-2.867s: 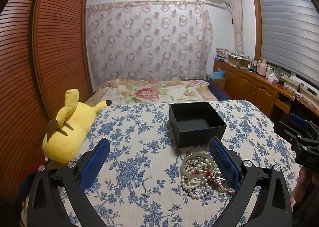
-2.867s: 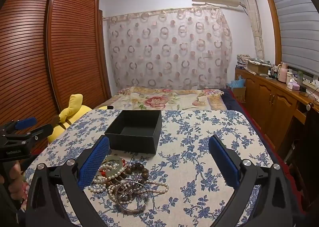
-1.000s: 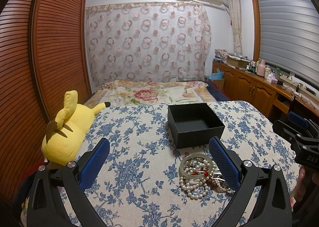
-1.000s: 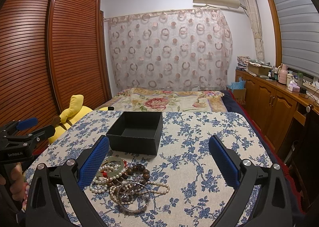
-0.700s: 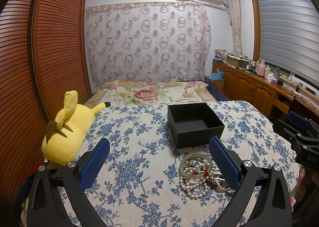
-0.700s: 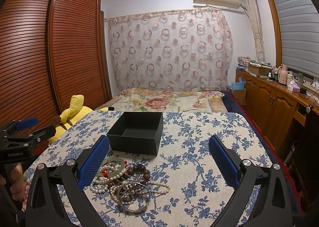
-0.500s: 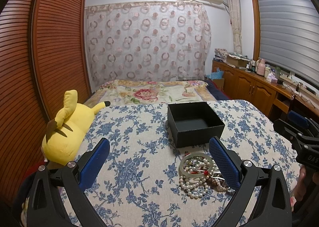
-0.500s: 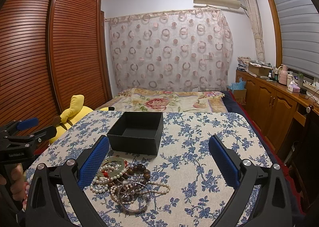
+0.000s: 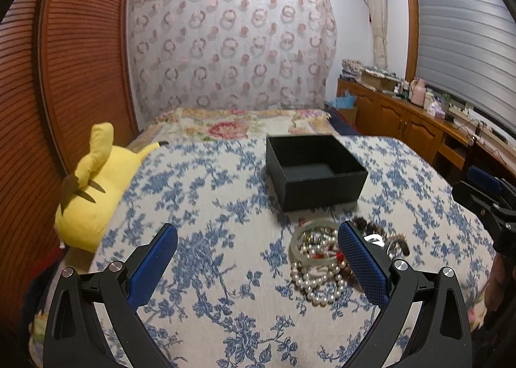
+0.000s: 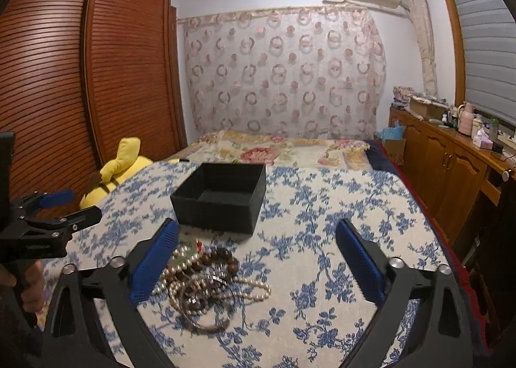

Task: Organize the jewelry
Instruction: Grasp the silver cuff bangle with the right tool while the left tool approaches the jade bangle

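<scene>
Jewelry heap point(image 9: 335, 258): pearls, beads, bangles, lying near the black box point(image 9: 314, 171), which is empty. Left gripper point(image 9: 258, 264) and right gripper point(image 10: 258, 263): both released, holding nothing. Step: approach. Next, likely: pinch one piece, lift into box.

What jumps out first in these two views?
The tangled jewelry pile of pearl strands, dark beads and a pale bangle, lying on the blue floral tablecloth just in front of the empty black box. Next, the yellow plush toy at the table's left edge. Both grippers, left gripper and right gripper, are open, holding nothing.
</scene>
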The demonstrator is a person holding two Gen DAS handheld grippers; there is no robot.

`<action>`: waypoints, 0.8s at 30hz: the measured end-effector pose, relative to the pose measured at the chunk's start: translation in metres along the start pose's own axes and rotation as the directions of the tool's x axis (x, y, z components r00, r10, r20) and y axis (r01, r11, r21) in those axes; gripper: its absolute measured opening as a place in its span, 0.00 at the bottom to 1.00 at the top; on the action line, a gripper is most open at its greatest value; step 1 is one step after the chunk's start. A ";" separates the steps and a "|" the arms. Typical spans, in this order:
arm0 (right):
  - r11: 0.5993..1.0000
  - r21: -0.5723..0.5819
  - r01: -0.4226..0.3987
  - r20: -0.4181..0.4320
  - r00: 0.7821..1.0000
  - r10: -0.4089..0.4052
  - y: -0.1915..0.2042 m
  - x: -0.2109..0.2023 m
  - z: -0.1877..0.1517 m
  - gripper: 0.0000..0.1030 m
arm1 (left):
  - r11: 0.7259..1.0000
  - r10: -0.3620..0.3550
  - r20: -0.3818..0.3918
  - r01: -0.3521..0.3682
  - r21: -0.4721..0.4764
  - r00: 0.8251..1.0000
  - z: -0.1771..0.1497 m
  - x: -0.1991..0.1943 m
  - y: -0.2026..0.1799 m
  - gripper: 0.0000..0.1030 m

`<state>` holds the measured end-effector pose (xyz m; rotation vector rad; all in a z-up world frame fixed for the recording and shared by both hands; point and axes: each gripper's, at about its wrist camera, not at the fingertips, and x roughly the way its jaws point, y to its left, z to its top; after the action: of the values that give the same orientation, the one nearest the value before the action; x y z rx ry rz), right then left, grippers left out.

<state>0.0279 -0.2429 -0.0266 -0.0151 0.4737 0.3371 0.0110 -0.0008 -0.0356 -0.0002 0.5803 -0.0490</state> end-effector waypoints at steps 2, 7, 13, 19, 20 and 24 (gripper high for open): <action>1.000 -0.004 -0.013 -0.032 0.999 0.013 -0.003 0.006 -0.004 0.83 | 1.000 -0.014 -0.023 0.014 0.003 1.000 -0.004 0.007 0.000 0.94; 0.998 -0.023 -0.054 -0.101 0.994 0.052 0.000 0.019 -0.019 0.76 | 0.999 -0.040 -0.074 0.041 0.017 0.996 -0.014 0.023 -0.001 0.94; 0.990 -0.062 -0.130 -0.179 0.977 0.117 0.017 0.033 -0.031 0.76 | 0.998 -0.056 -0.126 0.060 0.027 0.990 -0.021 0.034 -0.002 0.94; 0.980 -0.085 -0.182 -0.245 0.957 0.157 0.030 0.049 -0.040 0.82 | 0.996 -0.067 -0.194 0.077 0.048 0.979 -0.032 0.051 -0.004 0.94; 0.978 -0.090 -0.187 -0.256 0.953 0.159 0.031 0.051 -0.041 0.82 | 0.996 -0.066 -0.200 0.078 0.049 0.977 -0.033 0.052 -0.004 0.94; 0.971 -0.112 -0.211 -0.302 0.938 0.169 0.037 0.061 -0.047 0.82 | 0.996 -0.071 -0.224 0.083 0.044 0.972 -0.037 0.058 -0.002 0.94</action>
<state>0.0464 -0.1930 -0.0932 -0.1615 0.7454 0.5640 0.0393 -0.0051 -0.0983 0.0350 0.8028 -0.1414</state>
